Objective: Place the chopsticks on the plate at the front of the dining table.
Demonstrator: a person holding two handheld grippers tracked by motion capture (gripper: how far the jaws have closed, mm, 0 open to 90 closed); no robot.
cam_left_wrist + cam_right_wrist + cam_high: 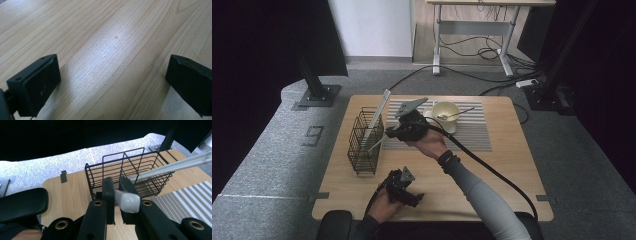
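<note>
Right claw [117,192], glossy white handle [128,201]

White-handled utensil [128,201] clamped in jaws, tilted over the black wire basket [117,173]

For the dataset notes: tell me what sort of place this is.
Probably a lab recording space, not a home: a small wooden table on grey carpet, dark curtains at both sides, a desk with loose cables behind.

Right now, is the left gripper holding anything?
No: in the left gripper view, the left gripper has its jaws wide apart, with bare wooden table between them.
</note>
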